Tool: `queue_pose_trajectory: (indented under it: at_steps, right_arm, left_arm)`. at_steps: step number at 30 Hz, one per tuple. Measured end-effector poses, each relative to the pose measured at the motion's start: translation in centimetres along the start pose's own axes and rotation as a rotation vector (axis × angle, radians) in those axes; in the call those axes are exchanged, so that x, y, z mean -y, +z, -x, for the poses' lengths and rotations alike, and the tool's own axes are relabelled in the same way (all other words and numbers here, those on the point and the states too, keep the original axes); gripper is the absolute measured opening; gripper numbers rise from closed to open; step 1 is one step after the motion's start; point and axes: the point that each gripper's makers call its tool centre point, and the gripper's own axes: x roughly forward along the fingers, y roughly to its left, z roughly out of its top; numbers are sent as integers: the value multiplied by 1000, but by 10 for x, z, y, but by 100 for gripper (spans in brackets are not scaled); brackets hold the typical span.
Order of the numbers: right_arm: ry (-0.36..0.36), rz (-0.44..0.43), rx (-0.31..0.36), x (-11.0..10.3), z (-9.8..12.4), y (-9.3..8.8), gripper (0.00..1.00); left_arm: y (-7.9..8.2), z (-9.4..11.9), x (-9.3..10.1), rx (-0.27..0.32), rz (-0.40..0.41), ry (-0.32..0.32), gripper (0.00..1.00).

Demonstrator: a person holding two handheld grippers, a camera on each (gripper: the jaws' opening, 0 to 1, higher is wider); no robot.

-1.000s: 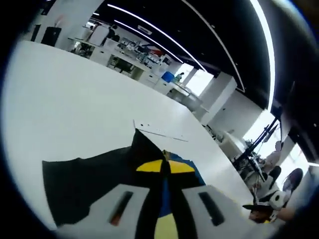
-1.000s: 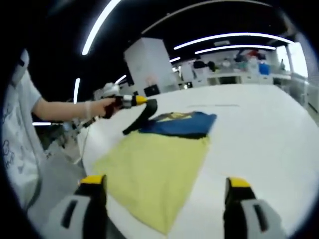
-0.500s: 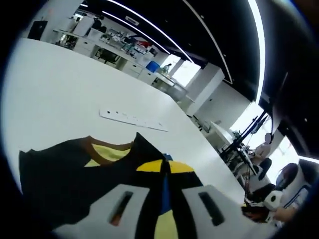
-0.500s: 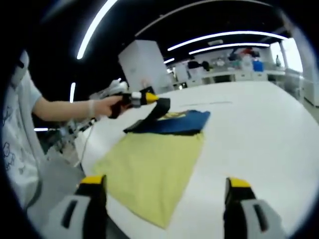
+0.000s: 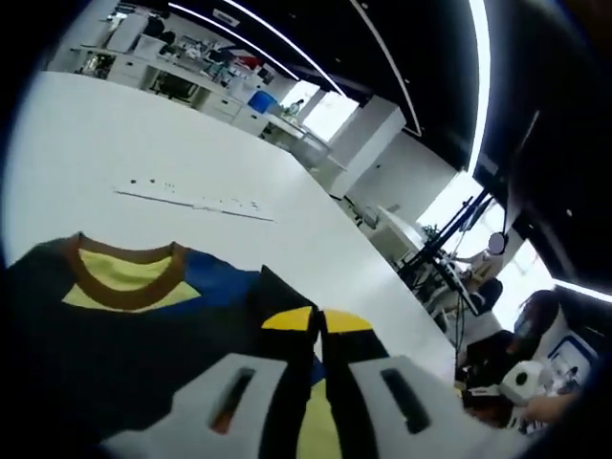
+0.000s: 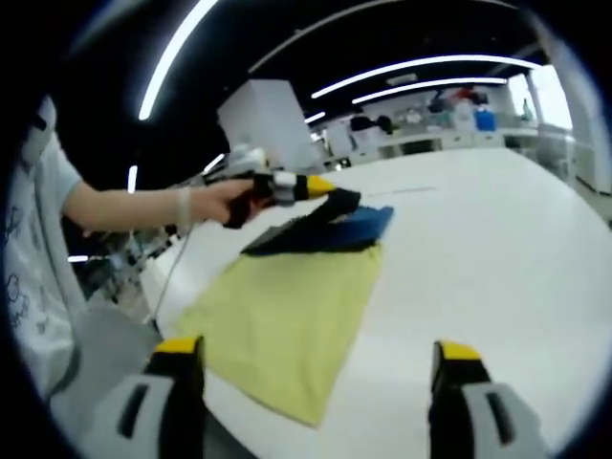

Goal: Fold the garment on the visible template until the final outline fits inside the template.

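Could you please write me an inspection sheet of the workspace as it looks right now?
Surface: white table, broad and mostly bare.
Job's things: yellow and blue garment lies flat near the table edge; its dark sleeve is lifted over the blue part; brown collar faces up. Thin template line lies beyond the garment.
Clutter: nothing seen on the table.
Grippers: left gripper shut on the sleeve; right gripper open, hovering short of the yellow hem.
Cables: one thin cable hangs below the person's hand.
Surroundings: benches, ceiling light strips, seated people.
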Motion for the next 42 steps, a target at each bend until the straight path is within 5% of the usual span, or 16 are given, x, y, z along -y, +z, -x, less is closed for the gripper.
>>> queue_pose_trajectory:
  at_steps: [13, 24, 37, 38, 42]
  right_arm:
    - [2, -19, -6, 0, -2, -4, 99]
    - [4, -18, -7, -1, -3, -2, 99]
    - [18, -9, -14, -5, -10, 2, 99]
    - [21, -6, -18, -5, -11, 2, 99]
    - [32, 13, -20, -7, -16, 9, 99]
  left_arm:
    - [-42, -23, -6, -107, 14, -5, 0]
    - [-51, -13, -5, -125, -14, -13, 0]
    - [-36, 5, -3, -57, -307, -17, 96]
    - [-32, 8, -3, -32, -355, -20, 98]
    - [-29, 23, 6, 10, -341, -50, 99]
